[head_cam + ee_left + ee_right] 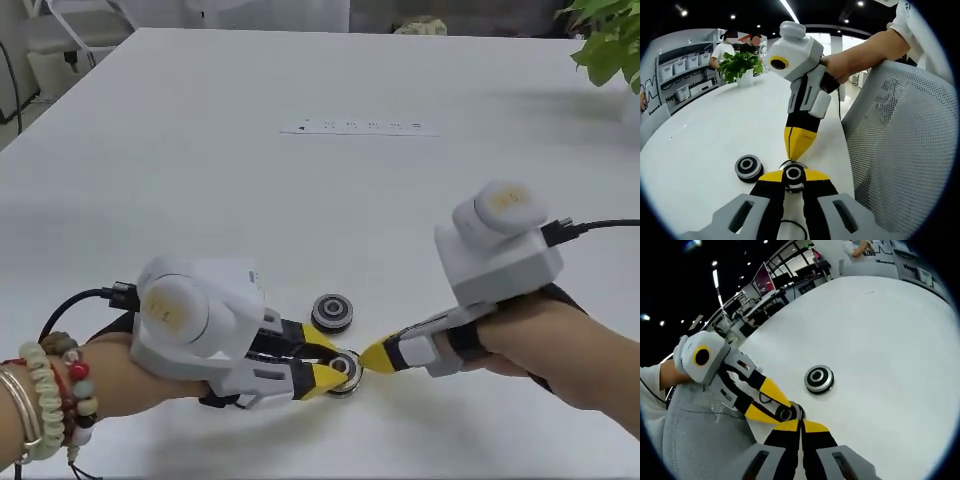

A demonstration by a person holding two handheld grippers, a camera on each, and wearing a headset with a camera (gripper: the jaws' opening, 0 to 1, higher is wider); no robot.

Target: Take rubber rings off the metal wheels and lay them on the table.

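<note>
My left gripper is shut on a small metal wheel, its yellow tips on either side of it just above the table. The same wheel sits between the left jaws in the left gripper view. My right gripper comes in from the right with its jaws together at the wheel's rim, pinching a thin black rubber ring there. In the right gripper view the shut right gripper meets the held wheel. A second wheel with its black ring on lies flat just behind.
The second wheel lies free on the white table. A strip of paper lies farther back and a plant stands at the far right. A mesh chair is beside the table, and people stand far off.
</note>
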